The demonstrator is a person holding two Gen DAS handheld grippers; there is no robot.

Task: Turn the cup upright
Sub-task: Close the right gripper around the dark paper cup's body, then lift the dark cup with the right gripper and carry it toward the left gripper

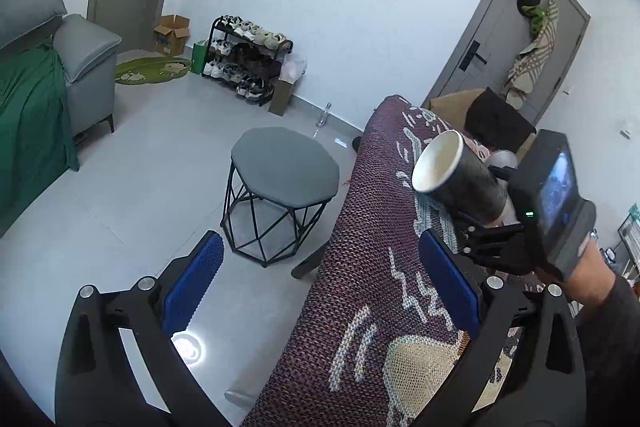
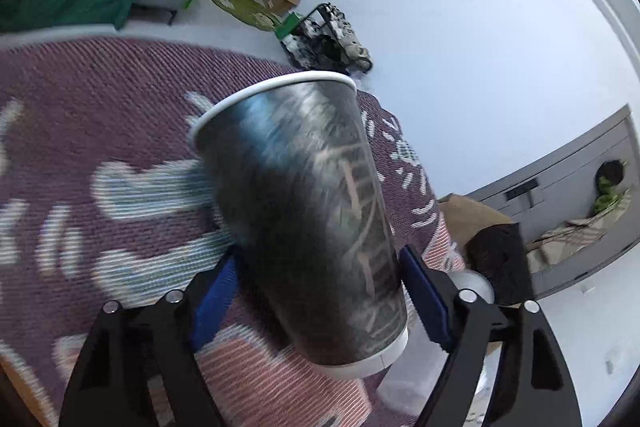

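Observation:
A dark paper cup [image 2: 312, 211] with a white rim and white inside is held between the blue pads of my right gripper [image 2: 320, 291], which is shut on its lower body. The cup is tilted on its side above the purple patterned cloth [image 2: 100, 115], mouth pointing away. In the left wrist view the same cup [image 1: 460, 179] shows at the right, mouth facing left, with the right gripper [image 1: 492, 223] behind it. My left gripper [image 1: 320, 291] is open and empty, its right pad [image 1: 448, 279] over the cloth [image 1: 360, 267].
A grey octagonal side table [image 1: 284, 167] on a black wire frame stands on the floor left of the clothed surface. A grey sofa with a green blanket [image 1: 28, 115], a shoe rack [image 1: 248, 63] and a grey door [image 1: 508, 39] stand further off.

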